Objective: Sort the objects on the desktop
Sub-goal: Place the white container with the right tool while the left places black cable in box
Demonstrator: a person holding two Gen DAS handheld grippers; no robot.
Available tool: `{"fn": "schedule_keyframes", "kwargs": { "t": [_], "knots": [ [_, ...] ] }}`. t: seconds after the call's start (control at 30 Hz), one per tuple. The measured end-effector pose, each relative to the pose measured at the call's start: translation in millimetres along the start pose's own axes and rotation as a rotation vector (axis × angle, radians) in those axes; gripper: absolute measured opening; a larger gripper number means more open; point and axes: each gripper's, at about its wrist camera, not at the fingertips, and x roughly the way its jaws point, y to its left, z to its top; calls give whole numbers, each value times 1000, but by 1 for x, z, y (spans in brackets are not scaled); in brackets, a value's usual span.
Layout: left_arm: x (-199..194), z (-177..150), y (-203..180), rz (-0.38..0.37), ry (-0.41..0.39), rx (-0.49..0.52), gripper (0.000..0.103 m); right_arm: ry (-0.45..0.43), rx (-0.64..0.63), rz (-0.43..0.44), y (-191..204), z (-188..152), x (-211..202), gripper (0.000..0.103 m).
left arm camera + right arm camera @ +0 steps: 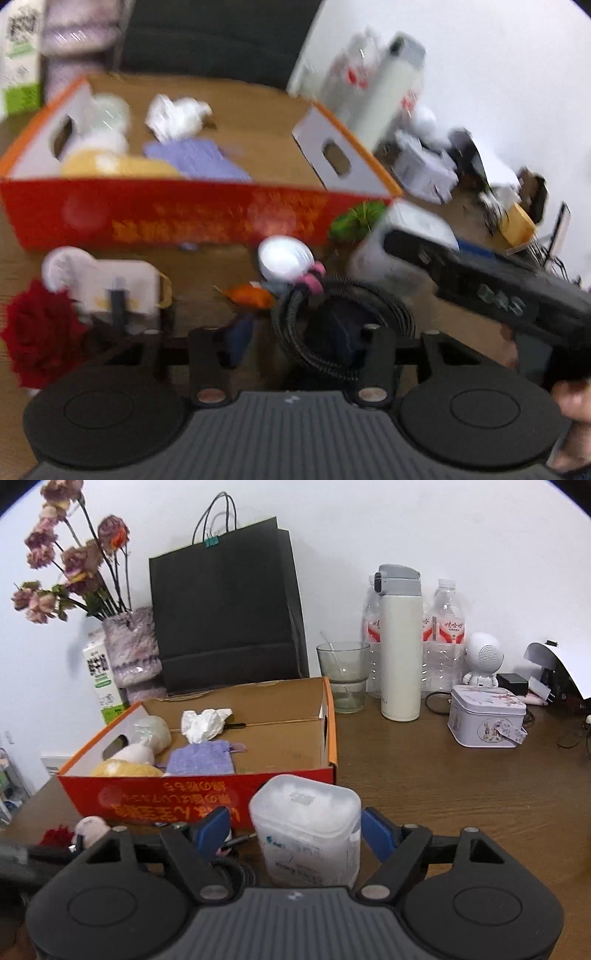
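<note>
**Tub between the right claw's pads, coiled cable under the left, box ahead**

The orange cardboard box [207,786] stands at twelve o'clock on the brown surface [461,794], already carrying a crumpled tissue [205,723], a purple cloth [201,758] and a yellow item, so its free floor at the two o'clock side should be aimed for. The white plastic tub [308,830] is bracketed by the right claw [295,830], whose blue pads sit close at both flanks; whether they are pressing cannot be told, so the grip is best confirmed before lifting clear of the front wall. The left claw [295,343] is part-closed over the black coiled cable [343,325]; blur hides any contact, and the coil should be taken across its bundled strands. A small white bowl [286,260] and a red flower [40,332] lie nearby.
</note>
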Motion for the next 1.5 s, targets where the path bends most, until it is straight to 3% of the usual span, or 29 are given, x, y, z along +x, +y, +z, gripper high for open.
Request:
{"fn": "schedule_keyframes", "kwargs": {
  "t": [0.03, 0.1, 0.17, 0.3, 0.43, 0.57, 0.83, 1.07, 1.2, 1.3, 1.4, 1.5],
  "knots": [
    [3, -1, 1, -5, 4, -4, 45, -1, -2, -16, 1, -1, 4, 66],
    [0, -1, 1, -19, -4, -7, 17, -21, -17, -19, 2, -5, 5, 66],
    [-7, -1, 0, -35, -12, -10, 15, -30, -14, -19, -1, -8, 1, 66],
    [-29, -8, -12, -38, -67, 5, 14, -62, 39, -9, -14, -10, -24, 66],
    [-71, -18, -27, -68, -168, -9, 12, -128, 29, -51, -16, -13, -69, 66],
    [-109, -43, -40, -78, -248, 9, 10, -154, 35, -10, -17, -24, -115, 66],
    [-156, -92, -45, -60, -277, -24, 5, -92, 18, -3, -2, -68, -162, 66],
    [-185, -99, -41, -59, -320, -33, 5, -124, 3, 7, 14, -75, -194, 66],
    [-194, -80, -39, -63, -349, -13, 5, -131, -2, 40, 17, -63, -196, 66],
    [-198, -48, -37, -44, -380, 15, 5, -114, 6, 123, 17, -39, -187, 66],
    [-194, 0, -36, -9, -404, 55, 5, -118, -21, 189, 22, -3, -170, 66],
    [-170, 54, -30, 16, -377, 60, 5, -147, -76, 198, 31, 40, -139, 66]
  ]
}}
